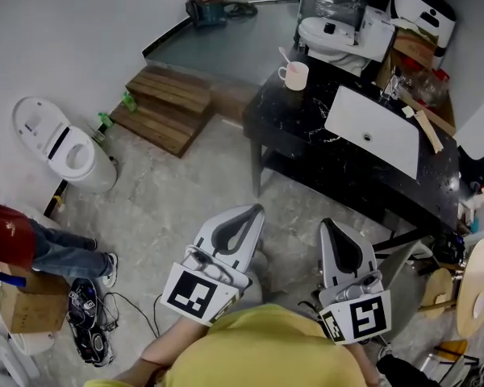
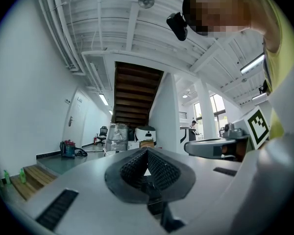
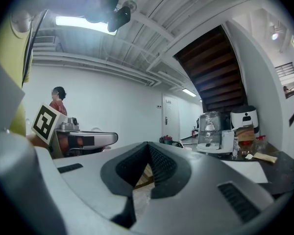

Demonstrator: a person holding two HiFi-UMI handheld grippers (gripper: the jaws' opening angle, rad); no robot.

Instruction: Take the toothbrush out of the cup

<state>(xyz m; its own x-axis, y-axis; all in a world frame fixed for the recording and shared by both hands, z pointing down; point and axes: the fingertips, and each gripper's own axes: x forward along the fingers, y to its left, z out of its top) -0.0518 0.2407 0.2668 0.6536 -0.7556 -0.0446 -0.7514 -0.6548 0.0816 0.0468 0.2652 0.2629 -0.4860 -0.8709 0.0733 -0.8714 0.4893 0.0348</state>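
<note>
1. Ahead at 1 o'clock, the black table (image 1: 278,115) carries a white basin (image 1: 379,131).
2. Your left gripper (image 1: 256,210) and right gripper (image 1: 329,222) sit close to your body, both clenched on nothing.
3. At 12 o'clock, well apart from them, the pink cup (image 1: 294,76) stands on the table's corner.
4. The toothbrush (image 1: 284,54) stands inside the cup, leaning toward 11 o'clock.
</note>
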